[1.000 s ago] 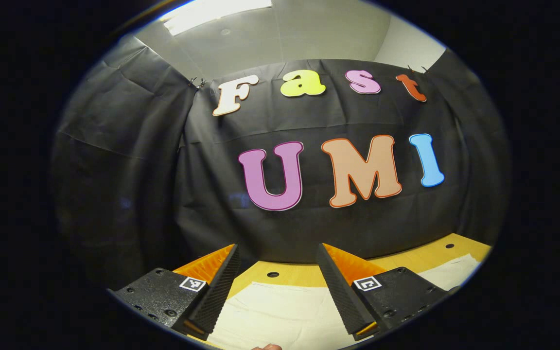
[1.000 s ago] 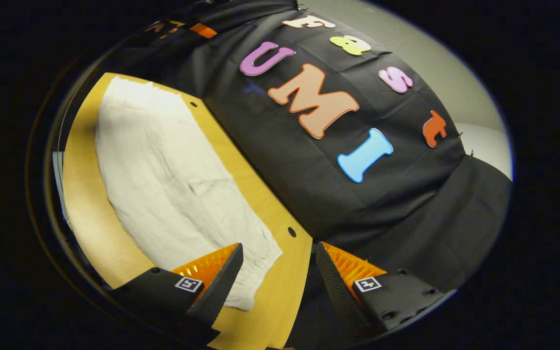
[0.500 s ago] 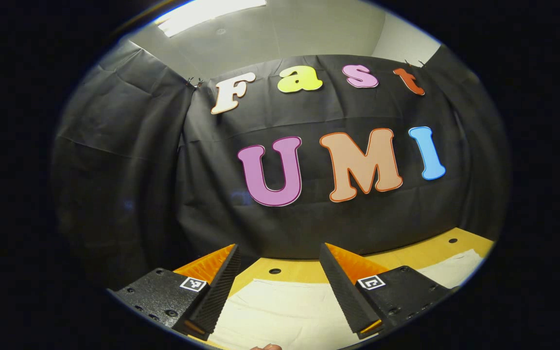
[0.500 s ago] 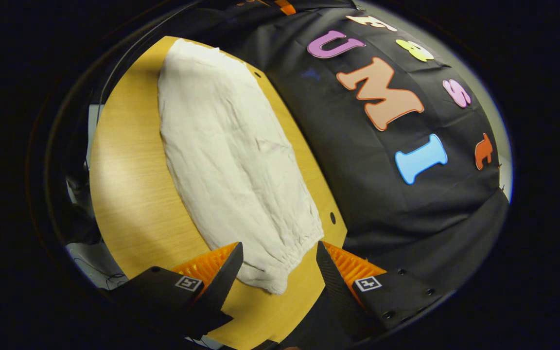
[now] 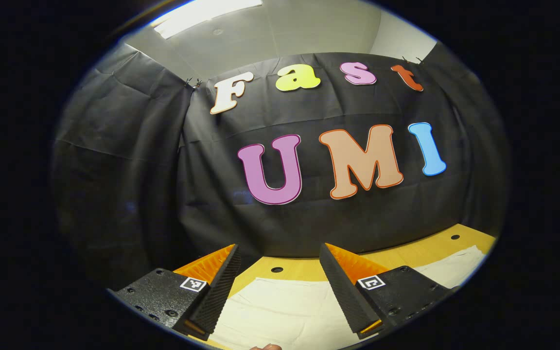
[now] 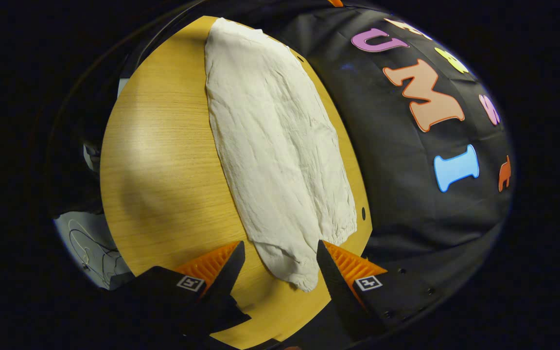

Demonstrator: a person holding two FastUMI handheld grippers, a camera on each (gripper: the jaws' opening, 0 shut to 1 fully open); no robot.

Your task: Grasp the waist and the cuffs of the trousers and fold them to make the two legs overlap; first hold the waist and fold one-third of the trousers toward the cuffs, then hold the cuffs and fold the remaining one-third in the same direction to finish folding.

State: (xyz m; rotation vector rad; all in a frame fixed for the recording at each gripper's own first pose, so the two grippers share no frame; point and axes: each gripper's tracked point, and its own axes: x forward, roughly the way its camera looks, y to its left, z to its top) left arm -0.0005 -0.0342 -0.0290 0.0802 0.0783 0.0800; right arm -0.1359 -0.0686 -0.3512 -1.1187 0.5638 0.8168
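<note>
Cream trousers (image 6: 280,146) lie flat and lengthwise on a wooden table (image 6: 163,170), running away from my right gripper. Their near end, with a gathered edge (image 6: 304,277), sits between the fingers of my right gripper (image 6: 280,243), which hovers open above it without touching. In the left gripper view the other end of the trousers (image 5: 285,311) spreads below my left gripper (image 5: 278,245). That gripper is open too and holds nothing. A further patch of the cloth (image 5: 455,267) shows at the right.
The black cloth wall (image 5: 309,228) hangs right behind the table's far edge. Small round holes (image 5: 276,269) mark the tabletop near that edge. Past the table's left edge, the floor with cables (image 6: 90,238) lies below.
My right gripper has swung round and moved over the trousers' near end, which now lies between its fingers. The left gripper has barely shifted.
</note>
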